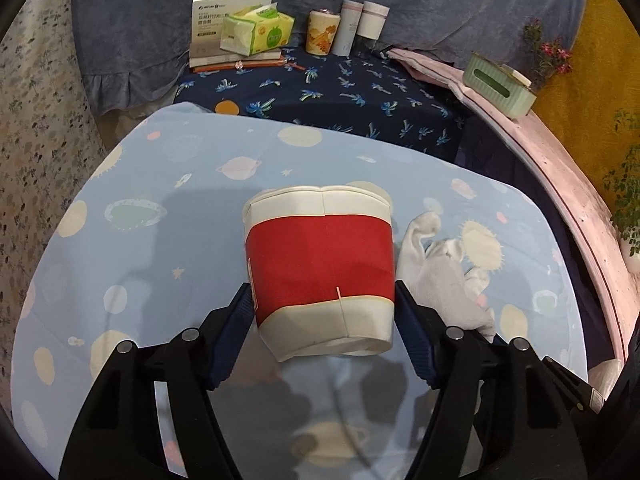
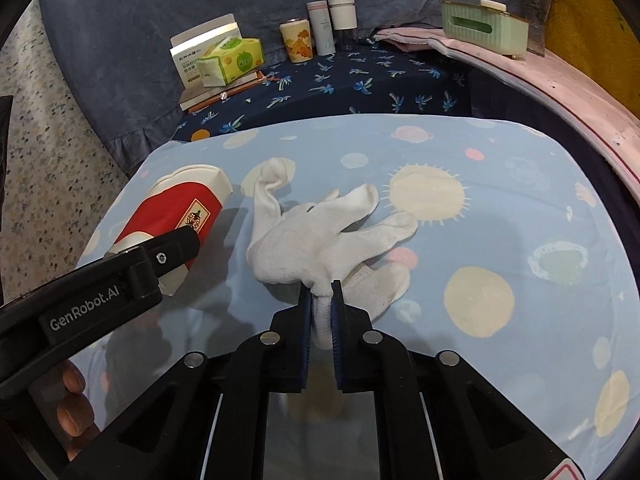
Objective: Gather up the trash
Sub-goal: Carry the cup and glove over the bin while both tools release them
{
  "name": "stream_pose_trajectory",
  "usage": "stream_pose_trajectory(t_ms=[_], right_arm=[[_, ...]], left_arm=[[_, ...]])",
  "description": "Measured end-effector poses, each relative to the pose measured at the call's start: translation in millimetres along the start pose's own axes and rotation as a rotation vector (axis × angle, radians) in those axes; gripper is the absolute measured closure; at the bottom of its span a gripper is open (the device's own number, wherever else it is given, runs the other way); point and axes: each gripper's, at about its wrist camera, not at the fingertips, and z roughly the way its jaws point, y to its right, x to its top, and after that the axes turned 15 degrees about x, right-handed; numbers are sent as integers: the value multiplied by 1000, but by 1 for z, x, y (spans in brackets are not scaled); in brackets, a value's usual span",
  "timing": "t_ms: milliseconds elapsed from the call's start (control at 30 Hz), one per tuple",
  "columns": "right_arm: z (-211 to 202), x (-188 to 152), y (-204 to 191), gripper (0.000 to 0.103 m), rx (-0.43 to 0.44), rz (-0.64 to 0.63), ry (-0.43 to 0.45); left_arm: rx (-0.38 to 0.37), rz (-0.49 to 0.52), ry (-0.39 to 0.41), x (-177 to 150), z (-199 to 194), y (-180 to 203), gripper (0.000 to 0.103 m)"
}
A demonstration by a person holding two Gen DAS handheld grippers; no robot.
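Pale blue planet-print cloth covers the table [image 2: 500, 200]; behind it a dark palm-print cloth carries a tissue pack [image 1: 258, 30], a printed cup [image 1: 322, 32] and two white tumblers [image 1: 360, 24], with a green tissue box [image 2: 484, 28] on the pink ledge. Red-and-white paper cup [image 1: 320, 264] lies on its side, rim away from the left wrist camera, squashed out of round. Left gripper [image 1: 324, 300] straddles the cup, half-spread, both pads against the cup's sides near its base. White glove [image 2: 320, 236] lies crumpled just right of the cup. Right gripper [image 2: 320, 296] is pinched nearly closed on the glove's cuff.
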Motion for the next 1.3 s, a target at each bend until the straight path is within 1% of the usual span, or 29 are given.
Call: stream_pose_trajectory(t_ms=[200, 367, 600, 733, 933, 1300], right_arm=[[-48, -8, 2, 95, -1, 11, 66], [-96, -14, 7, 95, -10, 21, 131], [-167, -29, 19, 95, -42, 29, 229], [-201, -41, 32, 95, -57, 49, 269], [-241, -61, 54, 95, -81, 88, 316], [-309, -99, 99, 95, -126, 184, 412]], left_arm=[[-34, 13, 31, -9, -40, 18, 37], [-62, 35, 66, -20, -80, 38, 37], [-111, 85, 113, -37, -133, 76, 37], [-144, 112, 138, -49, -160, 101, 37], [-189, 146, 150, -67, -189, 132, 37], [-241, 209, 173, -94, -225, 176, 37]])
